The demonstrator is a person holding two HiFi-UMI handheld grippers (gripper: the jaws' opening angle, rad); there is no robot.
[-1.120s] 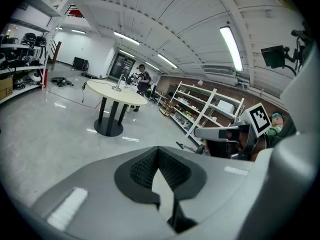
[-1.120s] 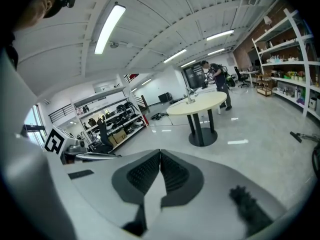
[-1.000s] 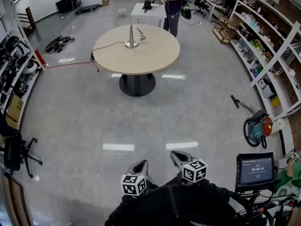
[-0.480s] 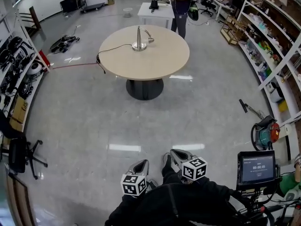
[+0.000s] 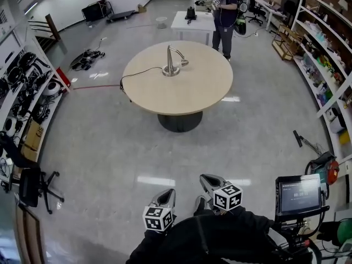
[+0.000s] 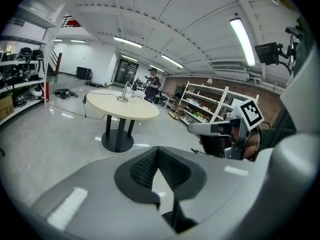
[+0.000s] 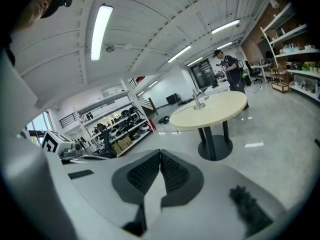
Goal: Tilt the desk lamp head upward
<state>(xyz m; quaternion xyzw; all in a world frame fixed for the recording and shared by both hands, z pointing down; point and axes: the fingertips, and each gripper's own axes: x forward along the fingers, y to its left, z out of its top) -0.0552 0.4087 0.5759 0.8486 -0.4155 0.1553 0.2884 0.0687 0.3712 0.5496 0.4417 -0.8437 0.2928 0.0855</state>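
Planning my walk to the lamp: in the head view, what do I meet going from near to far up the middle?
Left gripper → round table → desk lamp → standing person.

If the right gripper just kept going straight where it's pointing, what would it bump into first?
Probably nothing near. The right gripper, shut and empty, points out over bare floor, and the table lies right of that line. Depth is unclear, so it might only just miss the table.
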